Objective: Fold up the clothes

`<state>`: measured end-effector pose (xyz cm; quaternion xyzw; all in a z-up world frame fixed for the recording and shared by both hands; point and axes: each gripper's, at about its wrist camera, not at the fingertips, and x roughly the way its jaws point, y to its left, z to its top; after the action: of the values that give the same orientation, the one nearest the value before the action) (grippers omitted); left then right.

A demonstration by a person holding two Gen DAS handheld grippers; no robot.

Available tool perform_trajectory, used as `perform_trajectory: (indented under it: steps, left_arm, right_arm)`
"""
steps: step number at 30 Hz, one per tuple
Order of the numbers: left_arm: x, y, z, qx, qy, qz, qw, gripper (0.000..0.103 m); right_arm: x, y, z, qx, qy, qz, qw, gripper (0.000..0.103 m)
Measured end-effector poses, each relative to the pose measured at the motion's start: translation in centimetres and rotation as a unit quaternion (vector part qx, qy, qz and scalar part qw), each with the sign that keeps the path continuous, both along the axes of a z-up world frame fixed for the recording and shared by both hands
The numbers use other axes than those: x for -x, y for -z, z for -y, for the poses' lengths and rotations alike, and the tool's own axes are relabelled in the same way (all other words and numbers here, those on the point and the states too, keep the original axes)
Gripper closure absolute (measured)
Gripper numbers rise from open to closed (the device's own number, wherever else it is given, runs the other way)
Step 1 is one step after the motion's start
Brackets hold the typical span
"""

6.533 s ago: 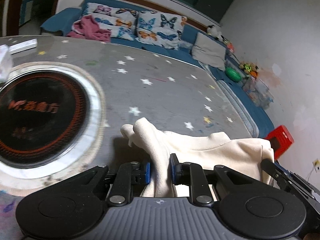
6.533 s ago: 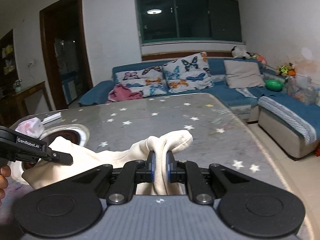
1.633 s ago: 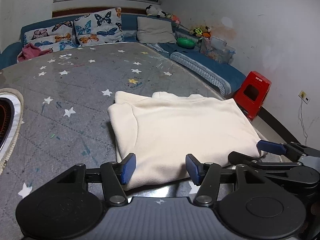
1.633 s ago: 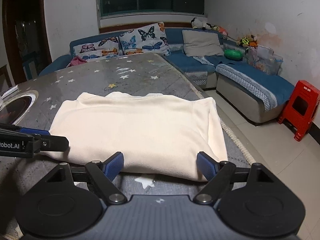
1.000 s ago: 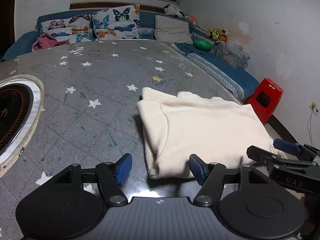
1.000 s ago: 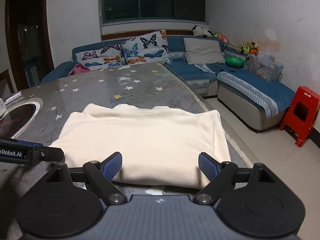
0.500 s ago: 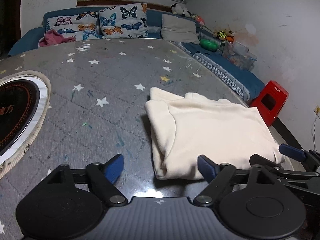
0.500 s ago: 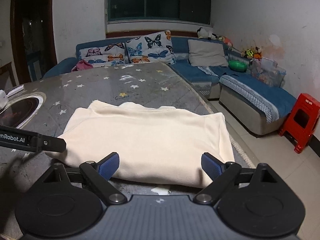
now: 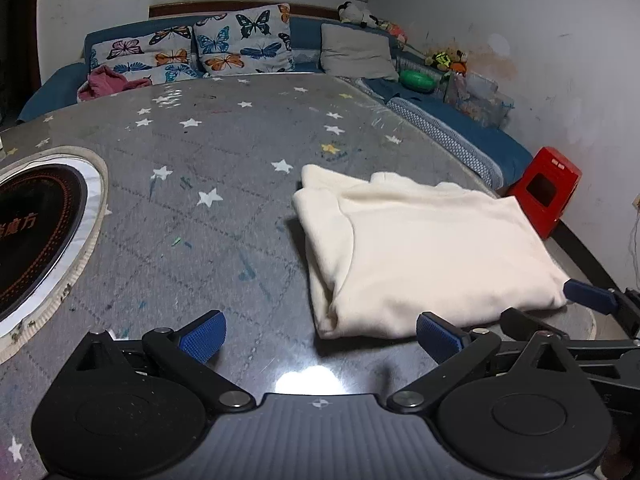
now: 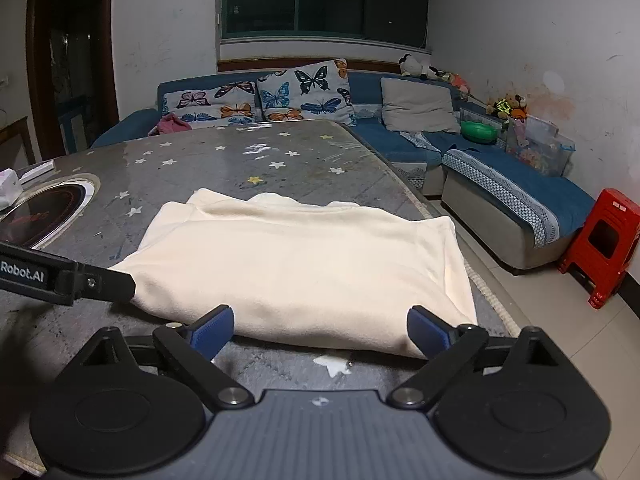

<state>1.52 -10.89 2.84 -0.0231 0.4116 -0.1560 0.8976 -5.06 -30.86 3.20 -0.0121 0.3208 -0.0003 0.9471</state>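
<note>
- Left hand-held gripper (image 9: 318,338): jaws spread wide, nothing between them; it hangs over bare surface just short of the garment's near left corner.
- Right hand-held gripper (image 10: 320,330): jaws equally wide, holding nothing; its blue pads (image 10: 212,330) sit just at the garment's near edge, whether touching it cannot be told from this angle.
- Cream sweater (image 10: 304,264): lies flat on the star-patterned surface (image 9: 208,168) near its right edge, folded into a tidy rectangle with layered edges showing along the left side and far end.
- Round black burner (image 9: 28,232): set into the surface, well apart from the sweater on the left.
- Blue sofa (image 10: 400,136) with butterfly cushions (image 10: 304,92), a pink garment (image 9: 108,82) on it, and a red stool (image 10: 608,240) on the floor beyond.
- Judgement: the fold appears complete and released. The next move probably calls for either a final halving, both jaws closing on the near corners, or fetching another garment.
</note>
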Motion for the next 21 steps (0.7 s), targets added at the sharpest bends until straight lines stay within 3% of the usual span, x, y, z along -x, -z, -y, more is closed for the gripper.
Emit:
perform_trajectory:
  steps: [21]
  left_arm:
    - [1.1, -0.3, -0.9, -0.013, -0.011, 0.007, 0.9998, 0.000]
  right_arm:
    - [1.0, 0.5, -1.2, 0.001, -0.009, -0.005, 1.000, 0.003]
